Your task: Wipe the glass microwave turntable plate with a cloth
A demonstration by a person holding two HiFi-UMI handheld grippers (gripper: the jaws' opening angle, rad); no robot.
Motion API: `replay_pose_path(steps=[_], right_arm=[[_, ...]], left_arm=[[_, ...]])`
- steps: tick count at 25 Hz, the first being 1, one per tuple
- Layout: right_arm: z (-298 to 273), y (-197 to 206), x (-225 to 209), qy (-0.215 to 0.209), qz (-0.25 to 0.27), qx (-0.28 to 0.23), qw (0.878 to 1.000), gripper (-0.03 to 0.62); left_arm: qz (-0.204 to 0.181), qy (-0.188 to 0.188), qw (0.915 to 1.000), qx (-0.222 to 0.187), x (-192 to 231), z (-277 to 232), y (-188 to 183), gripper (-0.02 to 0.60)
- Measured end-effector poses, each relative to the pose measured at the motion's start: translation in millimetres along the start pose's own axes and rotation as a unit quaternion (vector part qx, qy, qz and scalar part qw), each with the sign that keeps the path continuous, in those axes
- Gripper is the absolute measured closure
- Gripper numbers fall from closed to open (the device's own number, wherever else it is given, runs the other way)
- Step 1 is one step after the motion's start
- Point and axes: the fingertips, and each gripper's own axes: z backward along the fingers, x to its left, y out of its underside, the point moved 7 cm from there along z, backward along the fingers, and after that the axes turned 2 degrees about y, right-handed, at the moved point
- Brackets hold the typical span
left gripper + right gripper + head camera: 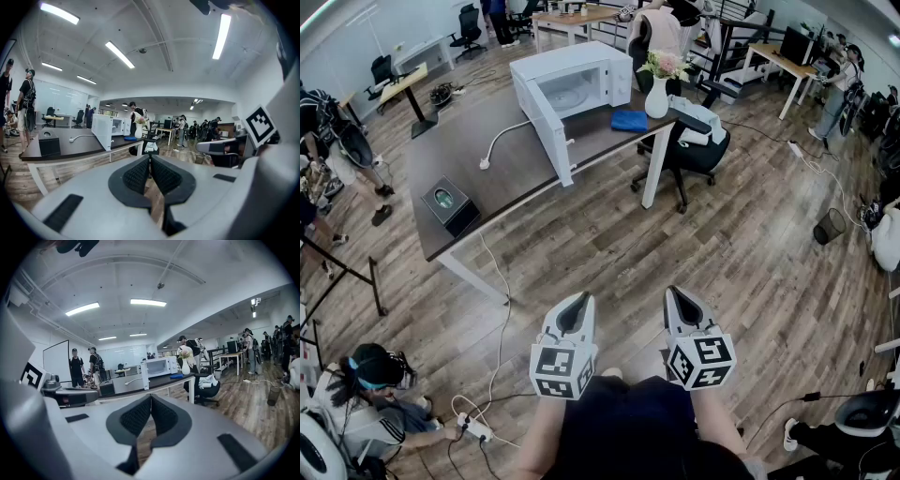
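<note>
Tongs left [578,300] and tongs right [681,294] abreast, closed, angled slightly down

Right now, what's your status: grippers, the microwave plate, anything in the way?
Left gripper and right gripper shut, empty, far from table. Glass plate inside open microwave; blue cloth beside it, untouched. Vase stands by the cloth.

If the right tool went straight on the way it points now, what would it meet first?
Likely the bare wood floor short of the table; nothing stands between. Depth is unclear.
</note>
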Motion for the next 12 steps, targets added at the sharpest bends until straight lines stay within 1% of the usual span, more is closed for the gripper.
replay_pose_path(steps=[12], right_arm=[[-8.0,5.8,10.9,0.01,0.002,0.017,1.0,0.6]], left_arm=[[0.006,0.004,0.9999,0.009,11.1,1.1,5.1,0.568]])
